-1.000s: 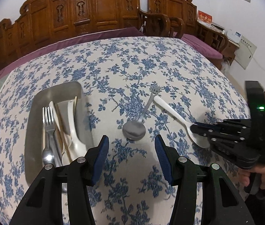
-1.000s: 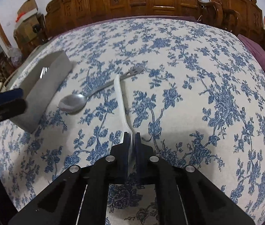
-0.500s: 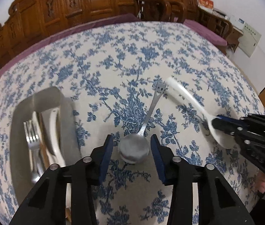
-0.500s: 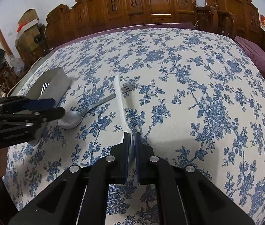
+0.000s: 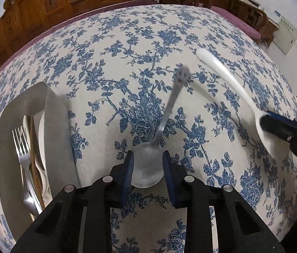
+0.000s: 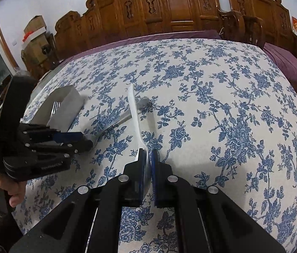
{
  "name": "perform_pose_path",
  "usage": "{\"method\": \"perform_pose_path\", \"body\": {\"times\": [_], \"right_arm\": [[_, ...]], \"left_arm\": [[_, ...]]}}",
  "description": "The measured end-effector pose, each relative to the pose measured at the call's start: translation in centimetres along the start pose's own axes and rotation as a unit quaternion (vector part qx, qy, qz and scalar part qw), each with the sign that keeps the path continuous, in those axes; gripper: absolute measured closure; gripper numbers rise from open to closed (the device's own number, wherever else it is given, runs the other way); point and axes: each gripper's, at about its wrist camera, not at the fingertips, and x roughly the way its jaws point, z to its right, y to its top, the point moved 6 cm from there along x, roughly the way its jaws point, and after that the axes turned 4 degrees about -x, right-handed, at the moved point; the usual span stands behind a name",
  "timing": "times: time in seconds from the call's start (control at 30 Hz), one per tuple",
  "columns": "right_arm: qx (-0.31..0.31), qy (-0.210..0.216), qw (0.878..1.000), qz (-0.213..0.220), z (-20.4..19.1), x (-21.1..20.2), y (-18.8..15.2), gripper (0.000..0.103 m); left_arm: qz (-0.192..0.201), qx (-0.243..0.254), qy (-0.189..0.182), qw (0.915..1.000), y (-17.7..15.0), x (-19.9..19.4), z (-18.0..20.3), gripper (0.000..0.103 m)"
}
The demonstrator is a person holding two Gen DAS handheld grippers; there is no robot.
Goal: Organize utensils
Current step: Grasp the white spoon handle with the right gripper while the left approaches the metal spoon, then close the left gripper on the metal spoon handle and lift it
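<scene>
A metal spoon point(image 5: 169, 105) lies on the flowered tablecloth, its handle pointing away and blurred. My left gripper point(image 5: 146, 158) points down at it; the jaws are closing and both blue pads touch the sides of the spoon's bowl. In the right wrist view the left gripper point(image 6: 88, 140) is over the spoon's bowl, whose handle point(image 6: 123, 118) shows. A white spoon point(image 5: 222, 73) hangs above the cloth at the right, held by its bowl in my shut right gripper point(image 6: 148, 154), also seen as the right gripper point(image 5: 264, 122). The white spoon point(image 6: 134, 113) points away from it.
A steel tray point(image 5: 55, 113) at the left holds a fork point(image 5: 22, 147), chopsticks and a white spoon. The tray point(image 6: 64, 103) also shows beyond the left gripper. Carved wooden chairs point(image 6: 169, 10) ring the far side of the table. A person's hand point(image 6: 11, 191) holds the left gripper.
My left gripper has come down and forward over the metal spoon, and its jaws have narrowed onto the bowl. The right gripper has risen slightly, lifting the white spoon off the cloth.
</scene>
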Motion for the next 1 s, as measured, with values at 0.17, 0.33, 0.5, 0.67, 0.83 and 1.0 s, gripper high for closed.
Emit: {"method": "perform_pose_path", "body": {"times": [0.17, 0.33, 0.5, 0.67, 0.83, 1.0], "right_arm": [[0.0, 0.001, 1.0, 0.005, 0.0, -0.3, 0.1, 0.096], [0.001, 0.001, 1.0, 0.007, 0.0, -0.5, 0.2, 0.095], [0.001, 0.001, 1.0, 0.009, -0.1, -0.6, 0.2, 0.095], [0.001, 0.003, 1.0, 0.011, -0.1, -0.7, 0.3, 0.095], [0.001, 0.003, 1.0, 0.011, -0.1, -0.8, 0.4, 0.095], [0.002, 0.002, 1.0, 0.012, 0.0, -0.9, 0.4, 0.095]], "left_arm": [[0.004, 0.005, 0.01, 0.9999, 0.2, 0.0, 0.2, 0.076], [0.016, 0.015, 0.012, 0.9997, 0.7, -0.7, 0.6, 0.076], [0.017, 0.016, 0.024, 0.9995, 1.6, -0.7, -0.1, 0.075], [-0.021, 0.017, 0.023, 0.9994, 1.0, 0.8, -0.6, 0.072], [-0.024, 0.004, 0.003, 0.9997, 0.6, 0.7, -0.3, 0.073], [-0.008, 0.002, 0.007, 0.9999, 0.5, -0.2, -0.1, 0.092]]}}
